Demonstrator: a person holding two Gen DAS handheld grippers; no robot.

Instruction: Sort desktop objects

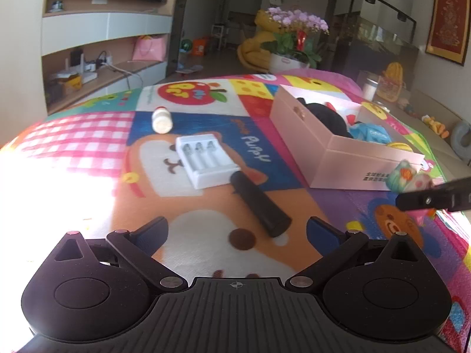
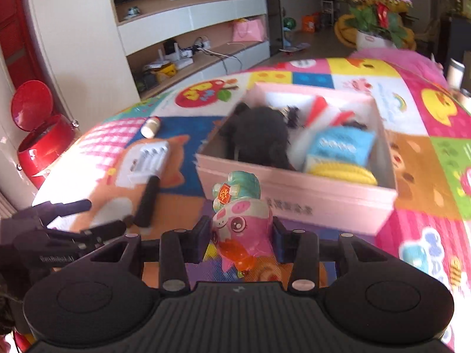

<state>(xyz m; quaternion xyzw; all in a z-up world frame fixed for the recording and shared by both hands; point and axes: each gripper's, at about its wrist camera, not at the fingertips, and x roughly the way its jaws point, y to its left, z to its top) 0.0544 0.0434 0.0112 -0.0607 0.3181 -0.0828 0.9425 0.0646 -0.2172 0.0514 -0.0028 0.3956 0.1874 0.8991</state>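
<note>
My right gripper (image 2: 241, 231) is shut on a pink pig toy with a teal hat (image 2: 241, 214), held just in front of the near wall of the pink box (image 2: 294, 203). In the left wrist view the toy (image 1: 409, 176) shows at the right edge beside the box (image 1: 300, 135). My left gripper (image 1: 238, 226) stands open above the mat with nothing between its fingers. A black cylinder (image 1: 259, 206) lies just ahead of it, touching a white battery charger (image 1: 203, 158). Farther back lies a small white bottle (image 1: 161, 120).
The box holds a black plush (image 2: 259, 138), a blue pack (image 2: 341, 144) and a yellow item (image 2: 341, 172). The colourful play mat (image 1: 88, 135) covers the surface. A red bin (image 2: 44, 141) stands at the left, and a flower pot (image 1: 294, 35) stands beyond the mat.
</note>
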